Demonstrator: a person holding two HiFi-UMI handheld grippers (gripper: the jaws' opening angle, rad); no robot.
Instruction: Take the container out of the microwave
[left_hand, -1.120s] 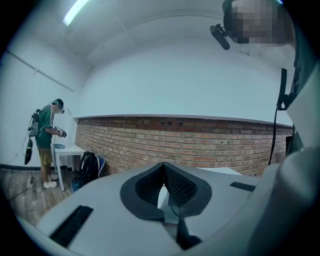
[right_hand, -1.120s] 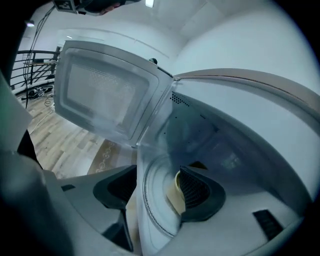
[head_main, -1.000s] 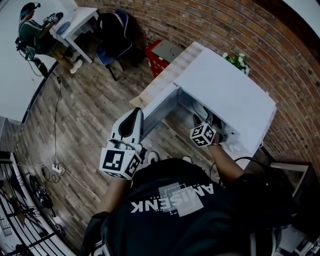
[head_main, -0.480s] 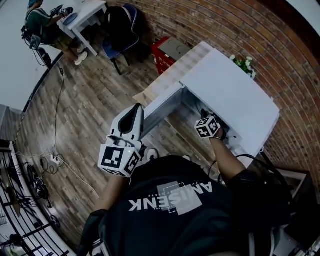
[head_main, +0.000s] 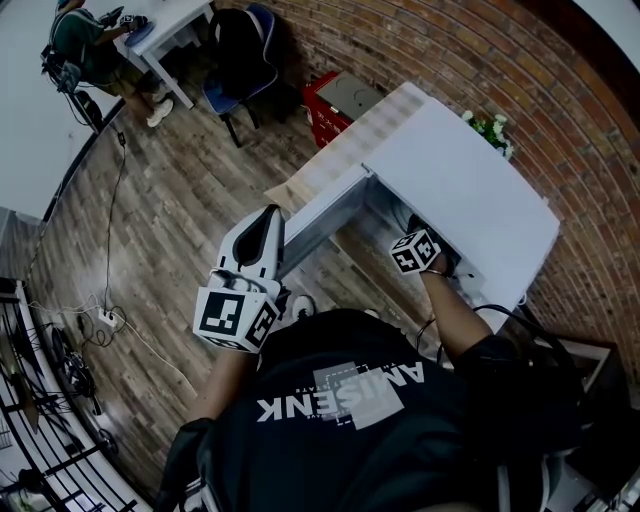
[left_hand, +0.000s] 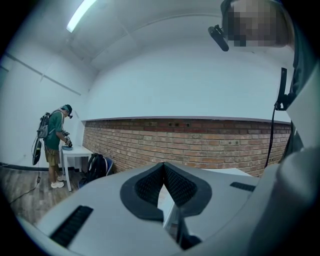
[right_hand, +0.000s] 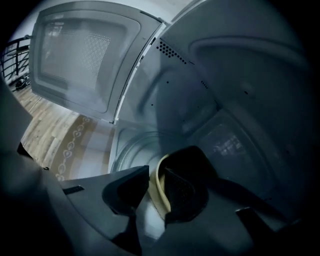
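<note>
The jaws of the right hand-held gripper have just been closing and now pinch only the thin rim of the container between them, inside the microwave, so it could tip or slip free on withdrawal.

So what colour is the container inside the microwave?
Pale yellow: the container shows best in the right gripper view.

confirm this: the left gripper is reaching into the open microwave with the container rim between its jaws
Wrong gripper. It is the right gripper that is reaching into the open microwave with the container rim between its jaws, which have just been closing on it. The right gripper view shows this.
</note>
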